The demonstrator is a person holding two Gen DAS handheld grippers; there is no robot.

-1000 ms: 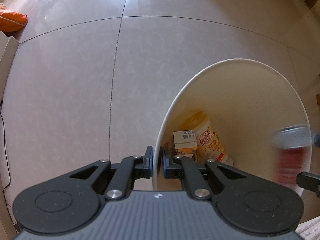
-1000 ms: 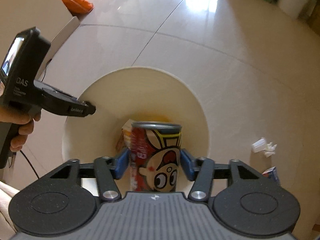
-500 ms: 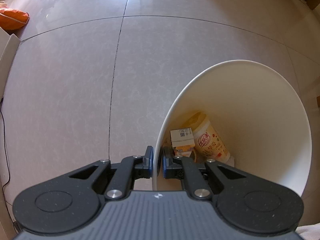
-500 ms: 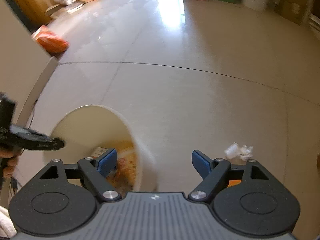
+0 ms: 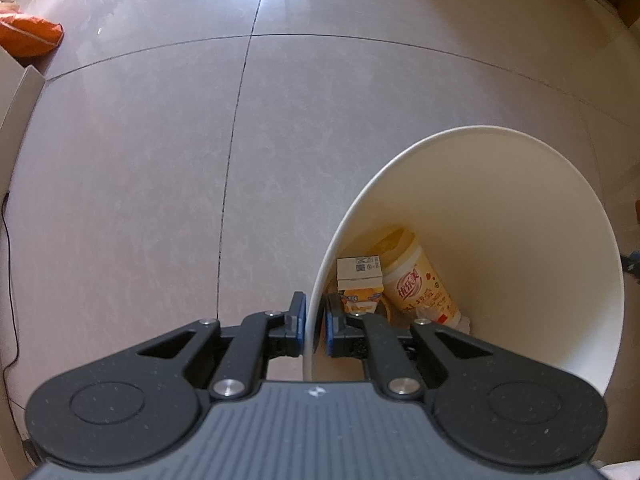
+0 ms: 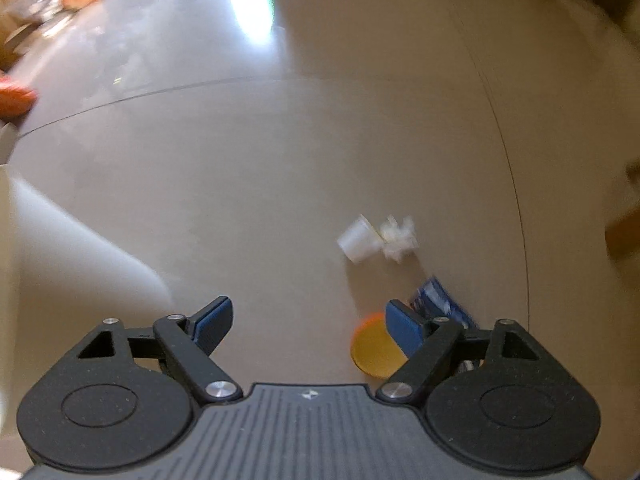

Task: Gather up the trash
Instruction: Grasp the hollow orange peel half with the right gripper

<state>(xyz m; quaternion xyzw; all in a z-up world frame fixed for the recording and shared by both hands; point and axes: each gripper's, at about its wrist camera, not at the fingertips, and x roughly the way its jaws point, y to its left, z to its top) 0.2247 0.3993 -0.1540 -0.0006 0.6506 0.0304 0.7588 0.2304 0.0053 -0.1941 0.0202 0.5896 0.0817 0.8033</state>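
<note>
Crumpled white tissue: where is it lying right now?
In the right wrist view, the crumpled white tissue lies on the tiled floor, right of centre, touching a small white cup and above the blue packet.

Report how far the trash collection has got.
Done: a yellow-lidded bottle and a small carton lie in the white bin. In hand: the left gripper clamps the bin's rim; the right gripper, opening, holds nothing. Left on the floor: white crumpled paper, an orange cup, a blue packet.
</note>
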